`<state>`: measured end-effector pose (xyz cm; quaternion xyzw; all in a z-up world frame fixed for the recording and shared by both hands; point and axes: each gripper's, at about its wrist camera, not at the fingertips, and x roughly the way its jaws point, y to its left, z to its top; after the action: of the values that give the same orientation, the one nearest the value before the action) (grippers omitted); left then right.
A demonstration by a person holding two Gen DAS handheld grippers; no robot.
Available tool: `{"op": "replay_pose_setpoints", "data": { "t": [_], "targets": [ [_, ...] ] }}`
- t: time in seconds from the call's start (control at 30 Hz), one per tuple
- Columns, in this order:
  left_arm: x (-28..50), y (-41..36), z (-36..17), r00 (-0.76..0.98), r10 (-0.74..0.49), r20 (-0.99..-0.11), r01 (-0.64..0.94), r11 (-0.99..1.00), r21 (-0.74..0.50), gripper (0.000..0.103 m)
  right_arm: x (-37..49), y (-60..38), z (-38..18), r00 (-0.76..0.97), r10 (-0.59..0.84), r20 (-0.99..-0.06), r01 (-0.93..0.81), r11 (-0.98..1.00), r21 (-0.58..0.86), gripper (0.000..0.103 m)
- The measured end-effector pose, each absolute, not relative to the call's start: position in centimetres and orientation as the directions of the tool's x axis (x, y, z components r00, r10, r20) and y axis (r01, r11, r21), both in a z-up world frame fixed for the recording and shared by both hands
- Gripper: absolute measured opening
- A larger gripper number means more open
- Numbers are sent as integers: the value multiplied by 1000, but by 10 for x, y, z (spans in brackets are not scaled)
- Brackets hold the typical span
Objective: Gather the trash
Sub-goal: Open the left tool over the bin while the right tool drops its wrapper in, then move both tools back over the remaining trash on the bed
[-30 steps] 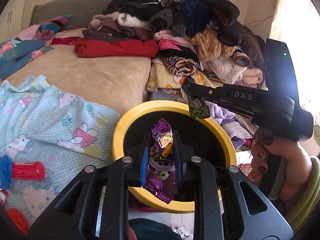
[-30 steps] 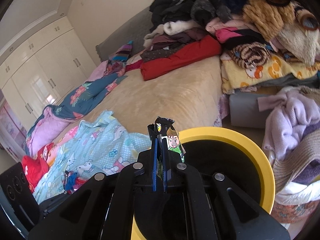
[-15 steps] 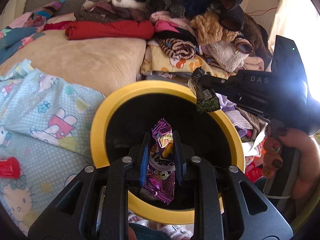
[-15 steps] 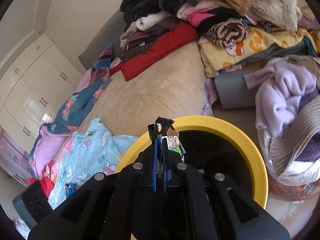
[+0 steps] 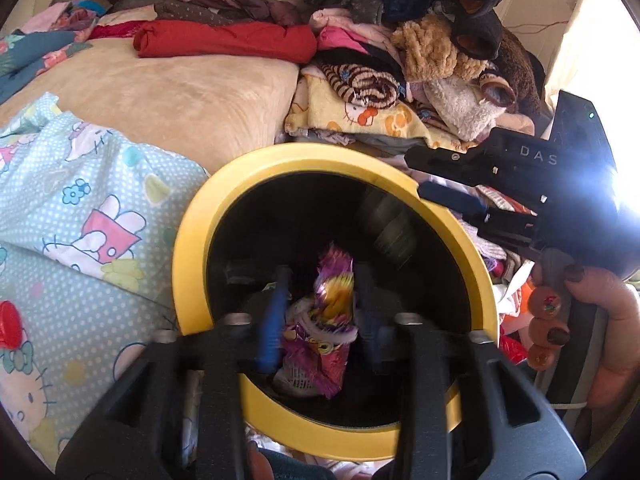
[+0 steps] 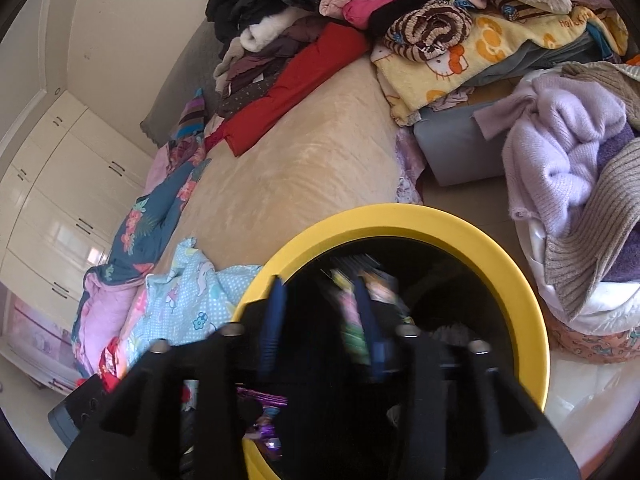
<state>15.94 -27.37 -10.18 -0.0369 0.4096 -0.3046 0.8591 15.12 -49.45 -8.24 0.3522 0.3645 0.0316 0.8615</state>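
A black bin with a yellow rim (image 5: 192,256) stands beside the bed; it also shows in the right wrist view (image 6: 516,280). My left gripper (image 5: 322,312) is open over the bin mouth, and a purple snack wrapper (image 5: 324,332) hangs blurred between its spread fingers, over the opening. My right gripper (image 6: 320,320) is open above the bin, and a green cartoon wrapper (image 6: 352,320) is blurred beside its right finger (image 6: 370,328). In the left wrist view the right gripper (image 5: 440,184) reaches over the rim from the right with nothing between its fingers.
A bed with a beige blanket (image 5: 168,92) and a Hello Kitty sheet (image 5: 80,208) lies left of the bin. Piled clothes (image 5: 380,40) fill the back. A red toy (image 5: 10,324) lies on the sheet. A basket of lilac knitwear (image 6: 568,176) stands right of the bin.
Both grippers have opened over the bin. The purple wrapper and the green wrapper are no longer clamped and are blurred as they drop. Both cameras have moved closer above the bin.
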Motion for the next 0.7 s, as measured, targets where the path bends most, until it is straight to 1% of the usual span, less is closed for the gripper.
{"op": "replay_pose_setpoints", "data": {
  "t": [0.03, 0.07, 0.1, 0.13, 0.2, 0.23, 0.3, 0.37, 0.5, 0.7],
  "targets": [
    [158, -272, -100, 489, -550, -677, 489, 815, -310, 62, 151, -495, -82, 732, 308, -608, 204, 752, 627, 44],
    [157, -270, -98, 501, -548, -670, 484, 819, -308, 77, 151, -494, -81, 732, 298, -612, 205, 760, 616, 47],
    [155, -267, -96, 516, -540, -665, 475, 826, -303, 88, 150, -494, -79, 735, 287, -614, 206, 768, 606, 53],
    [154, -263, -94, 529, -530, -662, 465, 834, -296, 92, 150, -493, -78, 738, 280, -615, 208, 772, 601, 55],
    [150, -257, -91, 556, -506, -659, 445, 851, -278, 92, 150, -492, -76, 738, 267, -620, 209, 783, 586, 62],
    [150, -254, -89, 566, -495, -659, 436, 858, -271, 92, 150, -489, -74, 742, 260, -618, 203, 792, 576, 62],
    [147, -248, -86, 589, -472, -656, 415, 873, -255, 92, 150, -482, -69, 748, 252, -614, 180, 813, 554, 67],
    [145, -240, -82, 606, -461, -648, 401, 881, -253, 92, 150, -473, -62, 762, 239, -602, 146, 842, 520, 70],
    [140, -223, -72, 644, -432, -631, 364, 899, -244, 92, 149, -457, -47, 790, 228, -570, 74, 887, 457, 74],
    [135, -202, -58, 695, -398, -598, 326, 917, -230, 92, 146, -437, -32, 815, 241, -527, -12, 917, 400, 76]
  ]
}}
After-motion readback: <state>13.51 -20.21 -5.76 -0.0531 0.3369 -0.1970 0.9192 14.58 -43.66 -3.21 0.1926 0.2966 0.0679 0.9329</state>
